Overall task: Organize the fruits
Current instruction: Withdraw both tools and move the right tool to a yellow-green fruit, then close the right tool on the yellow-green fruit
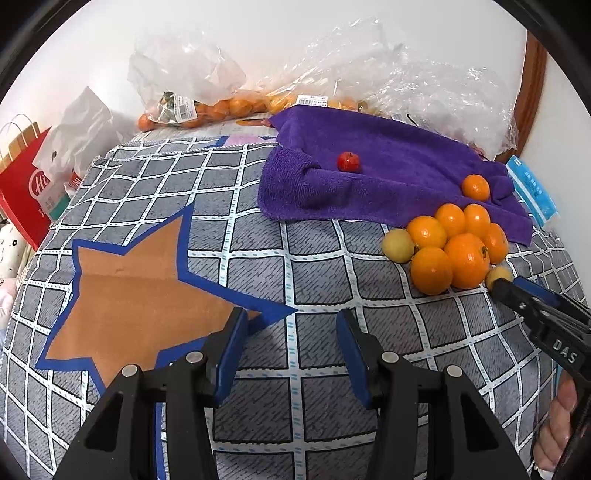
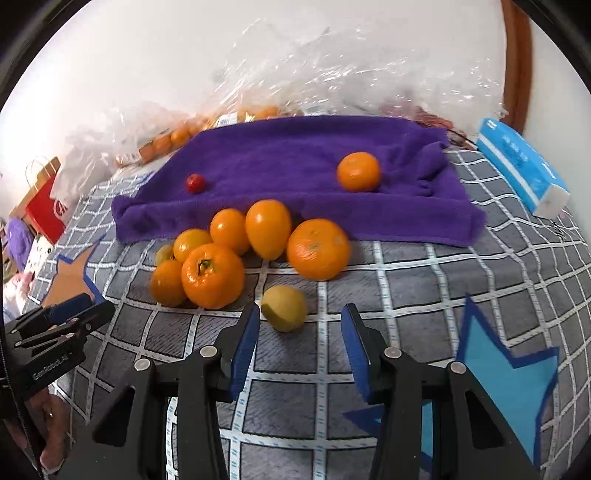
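Grey checked cloth (image 1: 258,266) | purple towel (image 1: 388,173) | white wall (image 1: 258,33)

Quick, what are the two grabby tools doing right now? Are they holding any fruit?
Left tool: open, holding nothing, over the checked cloth.
Right tool: open, holding nothing; a small yellow fruit sits just past its left finger.
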Action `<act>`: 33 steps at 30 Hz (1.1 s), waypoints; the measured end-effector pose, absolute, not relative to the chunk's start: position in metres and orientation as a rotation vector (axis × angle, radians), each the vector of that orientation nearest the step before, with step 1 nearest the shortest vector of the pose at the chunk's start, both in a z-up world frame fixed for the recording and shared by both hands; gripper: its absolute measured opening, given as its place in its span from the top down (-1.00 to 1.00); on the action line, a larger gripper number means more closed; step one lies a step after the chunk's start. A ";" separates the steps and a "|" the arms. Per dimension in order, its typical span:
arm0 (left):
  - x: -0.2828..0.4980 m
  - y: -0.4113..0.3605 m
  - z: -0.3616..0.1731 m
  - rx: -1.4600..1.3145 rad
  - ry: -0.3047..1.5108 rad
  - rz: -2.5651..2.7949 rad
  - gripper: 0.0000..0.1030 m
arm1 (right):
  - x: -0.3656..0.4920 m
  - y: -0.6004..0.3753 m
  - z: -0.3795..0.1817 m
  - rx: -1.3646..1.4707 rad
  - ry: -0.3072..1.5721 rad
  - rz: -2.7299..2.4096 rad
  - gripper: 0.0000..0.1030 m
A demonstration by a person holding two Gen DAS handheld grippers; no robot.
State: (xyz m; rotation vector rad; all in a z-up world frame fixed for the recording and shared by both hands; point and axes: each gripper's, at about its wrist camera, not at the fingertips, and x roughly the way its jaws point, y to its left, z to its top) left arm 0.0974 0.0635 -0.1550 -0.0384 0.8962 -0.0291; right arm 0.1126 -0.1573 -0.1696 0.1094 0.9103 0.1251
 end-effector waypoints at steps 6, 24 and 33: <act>0.096 0.065 -0.155 -0.032 0.894 -0.039 0.08 | 0.118 -0.156 -0.173 0.120 0.914 0.129 0.34; 0.102 0.036 -0.143 -0.046 0.900 -0.189 0.20 | 0.117 -0.180 -0.172 0.098 0.904 0.066 0.48; 0.112 0.001 -0.148 -0.030 0.888 -0.286 0.19 | 0.098 -0.220 -0.175 0.100 0.890 -0.016 0.48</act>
